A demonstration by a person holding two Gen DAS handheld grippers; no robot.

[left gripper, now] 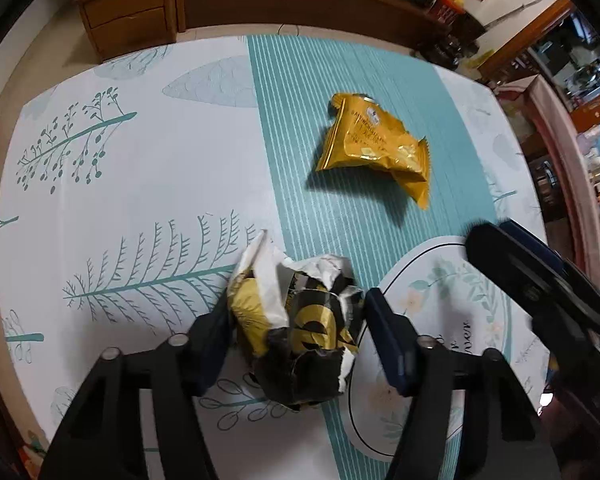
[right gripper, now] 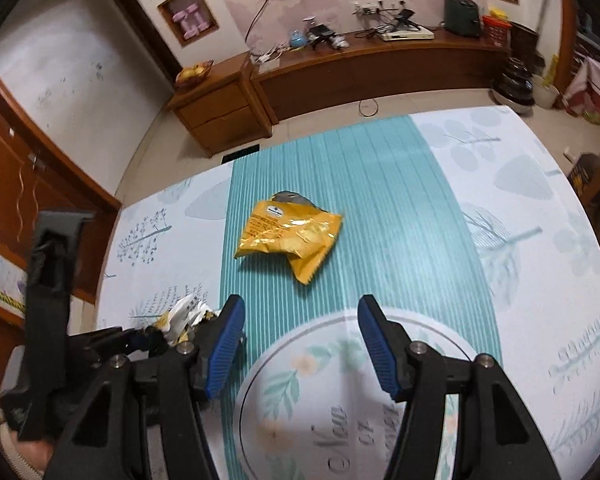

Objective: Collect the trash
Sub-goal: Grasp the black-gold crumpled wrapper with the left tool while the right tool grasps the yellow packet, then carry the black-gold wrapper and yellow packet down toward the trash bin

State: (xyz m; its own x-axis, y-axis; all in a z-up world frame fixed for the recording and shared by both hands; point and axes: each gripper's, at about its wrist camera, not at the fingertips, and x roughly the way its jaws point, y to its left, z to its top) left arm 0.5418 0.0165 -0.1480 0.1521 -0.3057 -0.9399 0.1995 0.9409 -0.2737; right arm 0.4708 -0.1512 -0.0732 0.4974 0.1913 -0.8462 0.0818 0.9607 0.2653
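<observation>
A crumpled black-and-gold wrapper (left gripper: 300,328) sits between the left gripper's (left gripper: 296,334) half-open fingers, seemingly untouched on the desk (left gripper: 140,184). The right gripper's (right gripper: 300,344) fingers gape empty; the yellow packet (right gripper: 290,236) lies just ahead, lengthwise across them.

A crumpled wrapper (left gripper: 300,328) is seen on the table (left gripper: 140,168) between the jaws of the left gripper (left gripper: 296,316). A flatter snack packet (left gripper: 376,144) is found further ahead of those jaws, slightly to their right, and well ahead of the right gripper (right gripper: 300,340), nearly centred between its jaws. Nothing is held between the right jaws, and the crumpled wrapper is seen just left of them.
</observation>
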